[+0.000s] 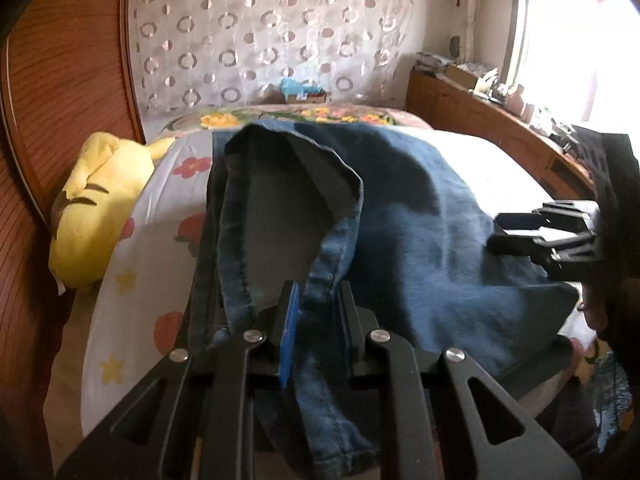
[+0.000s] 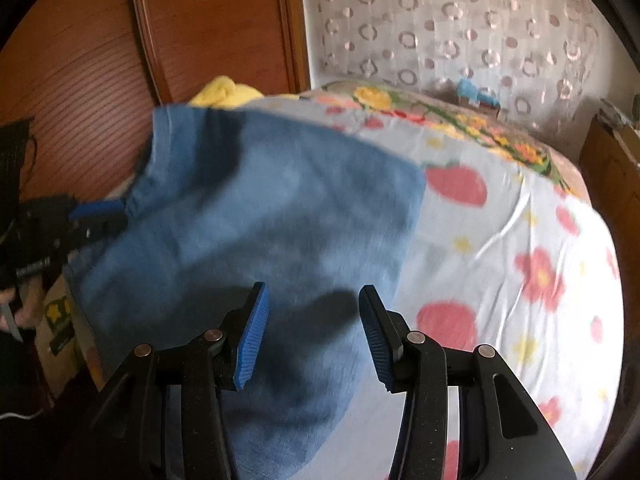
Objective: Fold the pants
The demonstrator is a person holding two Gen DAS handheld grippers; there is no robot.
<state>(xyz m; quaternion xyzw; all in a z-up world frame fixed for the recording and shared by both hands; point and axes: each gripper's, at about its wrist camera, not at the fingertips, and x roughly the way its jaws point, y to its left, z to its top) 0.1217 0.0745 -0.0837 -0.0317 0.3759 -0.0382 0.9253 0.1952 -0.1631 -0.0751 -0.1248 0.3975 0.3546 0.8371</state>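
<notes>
Your left gripper (image 1: 316,300) is clamped on the jeans' (image 1: 420,220) hem (jeans spread mid-frame over the floral bed (image 2: 520,220)); your right gripper (image 2: 312,320) is released, nothing between its pads, above the denim.

I'm in a home bedroom: ahead of my gripper lies a bed with a white flower-printed sheet (image 2: 500,216), a yellow plush toy (image 1: 100,208) and a reddish wooden headboard (image 1: 68,80) to its left

Faded blue denim pants (image 1: 420,220), matt with stitched hems, lie on a bed (image 2: 520,240) of smooth floral-printed cotton. Gripper fingers (image 2: 252,336) are matt black plastic with ribbed blue pads; a glossy wooden headboard (image 1: 60,100).
</notes>
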